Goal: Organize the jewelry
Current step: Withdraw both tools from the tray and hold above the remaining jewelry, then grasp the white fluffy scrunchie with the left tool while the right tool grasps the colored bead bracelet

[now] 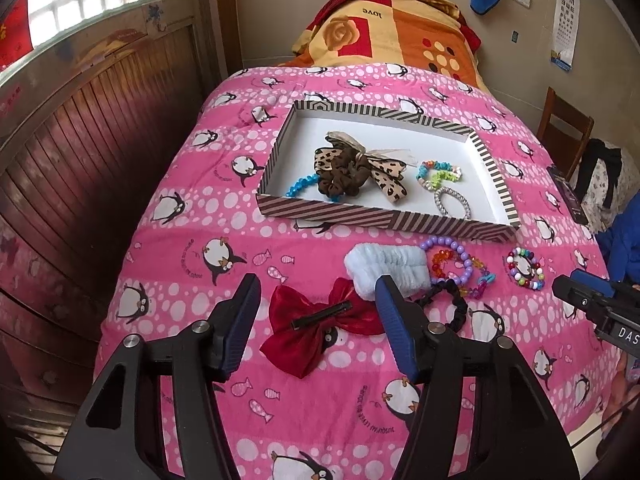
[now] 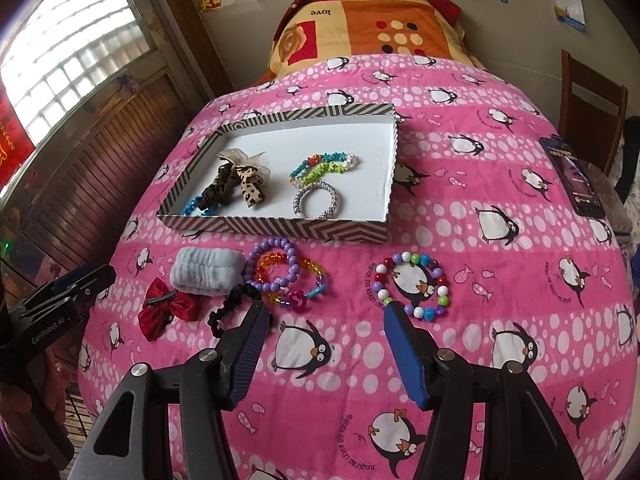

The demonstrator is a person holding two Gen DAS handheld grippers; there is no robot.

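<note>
On the pink penguin quilt (image 1: pixel 192 184), the striped tray (image 1: pixel 280 204) already holds five pieces — tidied ones, I'd say. Six more wait just in front of it, red bow (image 1: pixel 316 320) included. Left gripper (image 1: pixel 316 308) hangs spread wide over that bow, grasping nothing; right gripper (image 2: pixel 324 312) gapes empty too, beside the multicolour bracelet (image 2: pixel 412 284).

Soft daylight from the window (image 2: pixel 68 52) at left, overexposed panes, faint shadows, sharp centre, strong fisheye bending, dark corners

Blue bracelet (image 1: pixel 301 185) half under scrunchie (image 1: pixel 340 172)
</note>
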